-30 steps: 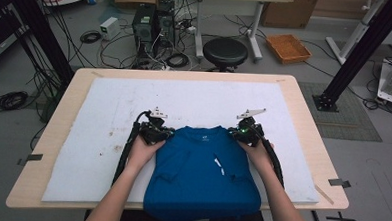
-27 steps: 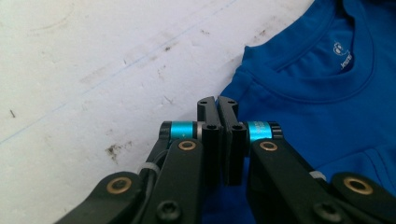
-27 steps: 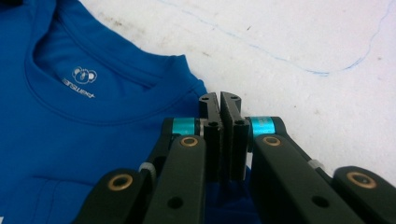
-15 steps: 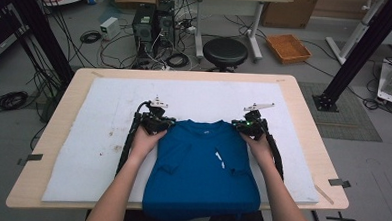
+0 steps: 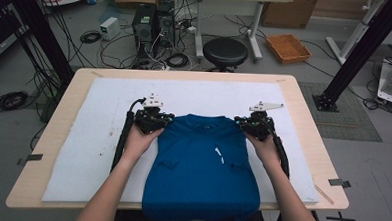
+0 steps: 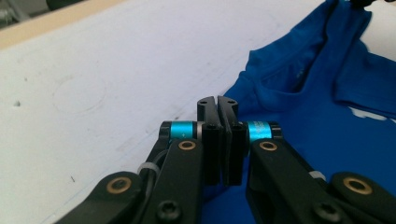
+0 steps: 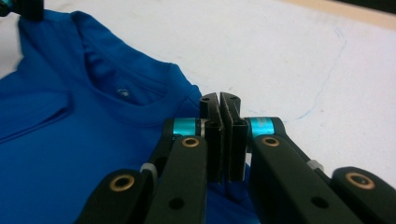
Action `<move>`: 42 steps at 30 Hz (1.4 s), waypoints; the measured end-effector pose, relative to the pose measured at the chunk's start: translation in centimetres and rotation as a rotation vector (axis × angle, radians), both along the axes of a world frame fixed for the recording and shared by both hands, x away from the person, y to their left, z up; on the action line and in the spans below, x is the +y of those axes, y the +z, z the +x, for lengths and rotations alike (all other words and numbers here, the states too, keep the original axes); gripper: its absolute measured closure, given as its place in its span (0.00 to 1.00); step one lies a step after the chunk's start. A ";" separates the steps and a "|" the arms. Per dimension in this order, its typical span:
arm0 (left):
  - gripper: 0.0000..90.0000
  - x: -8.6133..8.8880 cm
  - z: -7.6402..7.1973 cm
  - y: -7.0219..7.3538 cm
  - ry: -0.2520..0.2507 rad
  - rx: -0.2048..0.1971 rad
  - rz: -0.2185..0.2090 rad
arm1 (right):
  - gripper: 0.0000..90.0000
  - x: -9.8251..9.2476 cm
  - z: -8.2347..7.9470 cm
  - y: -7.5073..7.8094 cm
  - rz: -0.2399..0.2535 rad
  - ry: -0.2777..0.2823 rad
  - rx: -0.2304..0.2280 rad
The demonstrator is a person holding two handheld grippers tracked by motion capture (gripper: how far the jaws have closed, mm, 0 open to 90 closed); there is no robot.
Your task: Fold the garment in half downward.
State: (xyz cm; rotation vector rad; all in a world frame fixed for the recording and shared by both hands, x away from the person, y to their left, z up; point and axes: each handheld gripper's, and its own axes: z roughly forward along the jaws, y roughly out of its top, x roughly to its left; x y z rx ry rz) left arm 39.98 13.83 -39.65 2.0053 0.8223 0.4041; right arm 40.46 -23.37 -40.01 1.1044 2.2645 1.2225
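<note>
While the high view takes in the whole tabletop (image 5: 302,160) and its white mat (image 5: 82,150), the blue T-shirt (image 5: 201,166) stretches between both tools. Left tool (image 5: 156,120) and right tool (image 5: 251,124) each pinch a shoulder. Right gripper view reveals the collar (image 7: 126,100).

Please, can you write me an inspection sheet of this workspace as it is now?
Surface: wooden table covered by a white mat, faintly marked.
Job's things: blue T-shirt, sleeves folded in, hem over the near edge.
Clutter: nothing seen on the mat.
Grippers: left claw and right claw shut on the shirt's shoulders.
Cables: one trails from each claw; many on the floor.
Surroundings: stool, computer tower, orange tray.
</note>
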 end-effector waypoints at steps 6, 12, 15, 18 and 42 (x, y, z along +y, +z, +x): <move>0.98 0.5 -4.0 0.4 -0.060 -0.051 0.024 | 0.99 -0.3 -4.7 0.8 -0.014 0.053 -0.070; 0.98 0.5 -8.1 -0.1 -0.134 -0.077 0.042 | 0.99 -0.7 -9.3 0.2 -0.051 0.083 -0.100; 0.98 0.5 -9.9 -0.4 -0.166 -0.085 0.058 | 0.99 -1.0 -11.5 0.1 -0.063 0.102 -0.106; 0.98 0.6 -11.6 -0.7 -0.189 -0.088 0.069 | 1.00 -1.3 -13.6 -0.1 -0.069 0.118 -0.106; 0.98 0.1 -14.0 -2.9 -0.251 -0.061 0.146 | 1.00 1.2 -14.1 -4.1 -0.225 0.260 0.020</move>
